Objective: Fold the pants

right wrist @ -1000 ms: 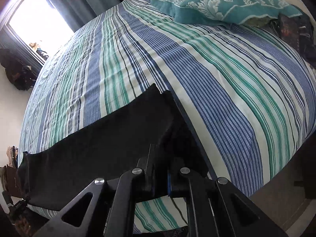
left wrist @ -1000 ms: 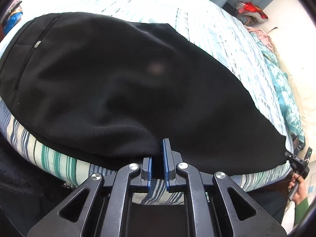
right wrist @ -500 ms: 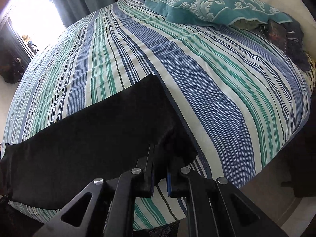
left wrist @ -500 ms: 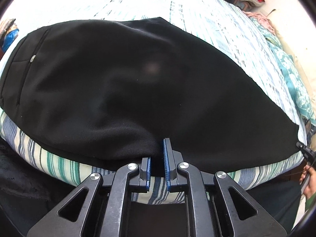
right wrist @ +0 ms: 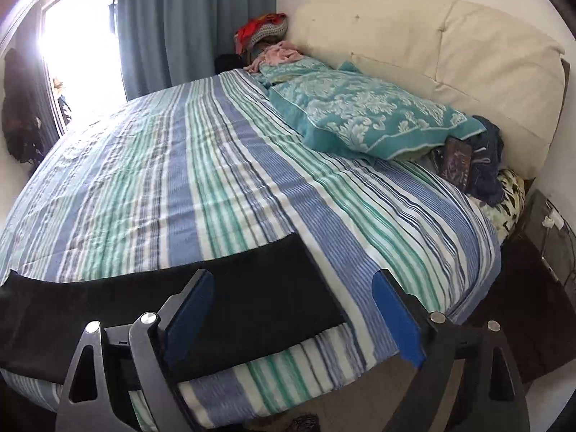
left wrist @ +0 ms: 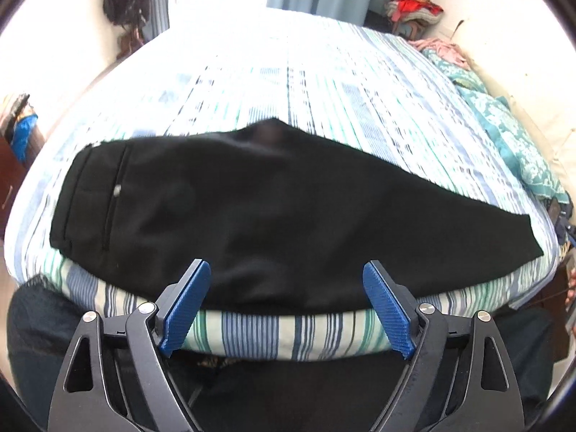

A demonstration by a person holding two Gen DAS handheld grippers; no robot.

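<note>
Both let go: left gripper point(left wrist: 286, 307) & right gripper point(right wrist: 293, 315) jaws opening wide, nothing between them. Black fabric pants point(left wrist: 252, 216) now flat along striped bedsheet point(left wrist: 324, 82) near edge (leg-over-leg fold prob. done); next fold lengthwise.

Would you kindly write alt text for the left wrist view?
Black pants lie flat along the near edge of a striped bed. The left gripper hangs above them, its jaws opening with nothing pinched between them. A teal pillow sits far right.
</note>
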